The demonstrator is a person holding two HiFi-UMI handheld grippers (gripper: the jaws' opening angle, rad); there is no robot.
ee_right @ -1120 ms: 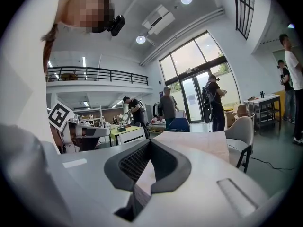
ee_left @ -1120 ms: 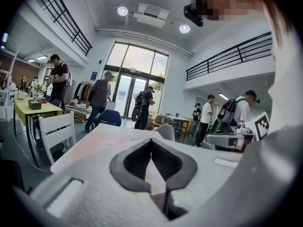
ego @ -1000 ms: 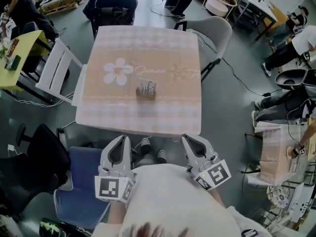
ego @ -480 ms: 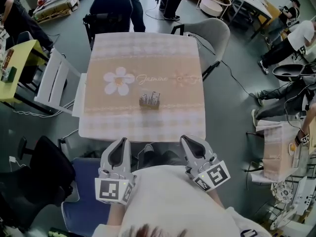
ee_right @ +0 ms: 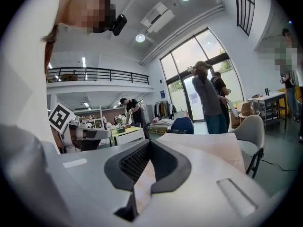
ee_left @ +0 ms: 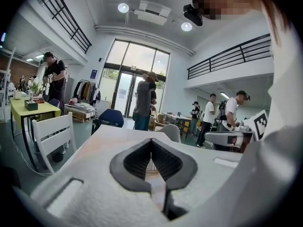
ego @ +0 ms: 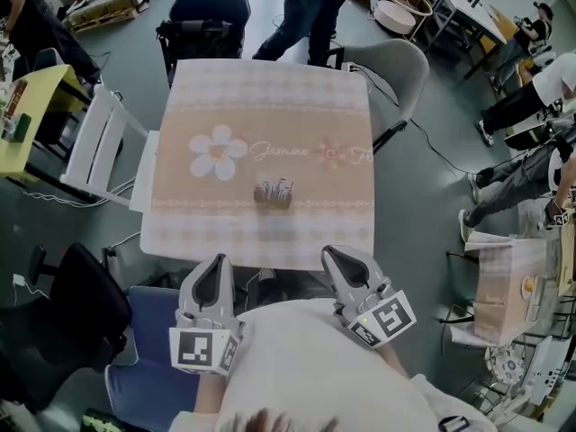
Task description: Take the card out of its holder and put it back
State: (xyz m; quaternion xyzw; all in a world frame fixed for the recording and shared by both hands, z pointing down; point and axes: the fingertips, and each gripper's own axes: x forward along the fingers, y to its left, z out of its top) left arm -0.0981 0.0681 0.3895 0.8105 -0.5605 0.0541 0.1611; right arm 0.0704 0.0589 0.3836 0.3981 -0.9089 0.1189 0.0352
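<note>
A small card holder (ego: pixel 273 193) with upright cards stands near the middle of the square table (ego: pixel 189 219), which has a pink checked cloth with a flower print. Both grippers hang below the table's near edge, close to my body and well short of the holder. My left gripper (ego: pixel 216 262) is shut and holds nothing; in the left gripper view its jaw tips meet (ee_left: pixel 151 141), and the card holder (ee_left: pixel 150 165) shows through the gap behind them. My right gripper (ego: pixel 335 256) is also shut and empty, with its tips together (ee_right: pixel 148 143).
A grey chair (ego: pixel 396 66) stands at the table's far right corner, a dark chair (ego: pixel 205 12) at the far side and a white chair (ego: pixel 103 142) on the left. A person (ego: pixel 310 7) walks just beyond the table. A blue seat (ego: pixel 148 331) is under me.
The holder and table sit slightly lower in the view than before. A person has walked in behind the far edge of the table. Both grippers stay low and shut.
</note>
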